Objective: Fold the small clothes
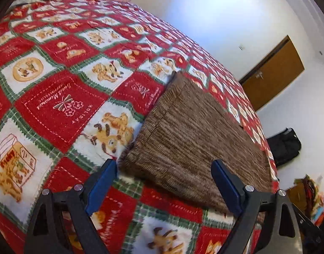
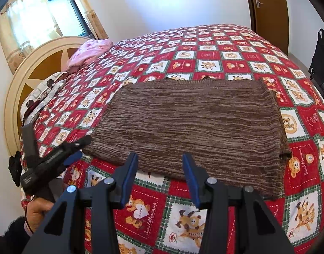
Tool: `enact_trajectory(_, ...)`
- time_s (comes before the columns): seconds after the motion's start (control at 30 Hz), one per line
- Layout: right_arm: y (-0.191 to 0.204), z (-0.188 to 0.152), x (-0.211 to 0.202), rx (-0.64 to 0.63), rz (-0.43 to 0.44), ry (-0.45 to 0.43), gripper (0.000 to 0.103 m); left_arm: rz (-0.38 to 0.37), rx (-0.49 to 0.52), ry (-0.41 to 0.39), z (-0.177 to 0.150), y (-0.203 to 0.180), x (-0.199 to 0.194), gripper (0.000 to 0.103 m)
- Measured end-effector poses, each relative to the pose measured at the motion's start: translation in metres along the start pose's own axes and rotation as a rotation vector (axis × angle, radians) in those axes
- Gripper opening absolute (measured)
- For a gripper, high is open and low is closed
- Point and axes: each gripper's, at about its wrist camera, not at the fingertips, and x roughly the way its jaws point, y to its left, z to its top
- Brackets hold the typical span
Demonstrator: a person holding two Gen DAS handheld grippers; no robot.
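A brown striped knit garment (image 1: 193, 139) (image 2: 195, 124) lies flat as a folded rectangle on the red, white and green teddy-bear bedspread (image 1: 62, 114) (image 2: 217, 63). My left gripper (image 1: 164, 167) is open wide just above the garment's near left corner, with nothing pressed between its blue pads (image 1: 100, 184). The right wrist view shows that same left gripper (image 2: 81, 148) at the garment's left end, held by a hand (image 2: 38, 211). My right gripper (image 2: 159, 158) hovers over the garment's near edge with its jaws partly apart and nothing gripped.
A pink blanket (image 2: 88, 53) and a patterned pillow (image 2: 43, 93) lie by the round headboard (image 2: 18, 89). A curtained window (image 2: 45, 14) is behind. A wooden door (image 1: 272, 74) and a black bag (image 1: 285, 146) stand past the bed's far edge.
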Motion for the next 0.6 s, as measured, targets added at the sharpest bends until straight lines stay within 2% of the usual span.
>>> enact_trajectory(0.03, 0.001, 0.001, 0.000, -0.006, -0.003, -0.001, 0.048, -0.021, -0.008, 0.000, 0.000, -0.001, -0.002, 0.074)
enact_trajectory(0.07, 0.002, 0.003, -0.001, -0.018, -0.007, -0.005, 0.048, -0.043, -0.029, 0.000, 0.001, 0.000, -0.002, 0.066)
enact_trajectory(0.13, 0.005, 0.010, -0.002, -0.049, -0.021, -0.012, 0.048, -0.034, -0.078, -0.006, 0.001, 0.006, -0.003, 0.041)
enact_trajectory(0.17, 0.007, 0.016, -0.001, -0.064, -0.025, -0.015, 0.048, -0.045, -0.098, -0.008, 0.001, 0.010, -0.002, 0.036)
enact_trajectory(0.2, 0.009, 0.021, -0.001, -0.072, -0.027, -0.018, 0.048, -0.053, -0.114, -0.011, 0.001, 0.014, -0.003, 0.024)
enact_trajectory(0.23, 0.009, 0.024, -0.001, -0.075, -0.029, -0.022, 0.048, -0.058, -0.136, -0.016, 0.001, 0.020, -0.003, 0.021)
enact_trajectory(0.43, 0.024, 0.055, 0.008, -0.105, -0.008, -0.047, 0.048, -0.043, -0.204, -0.012, -0.001, 0.027, 0.000, 0.021)
enact_trajectory(0.5, 0.033, 0.068, 0.026, -0.125, -0.002, -0.014, 0.048, -0.041, -0.230, 0.001, 0.000, 0.027, 0.000, 0.024)
enact_trajectory(0.6, 0.043, 0.087, 0.054, -0.118, 0.051, 0.048, 0.048, -0.039, -0.328, 0.029, -0.002, 0.037, -0.006, 0.027)
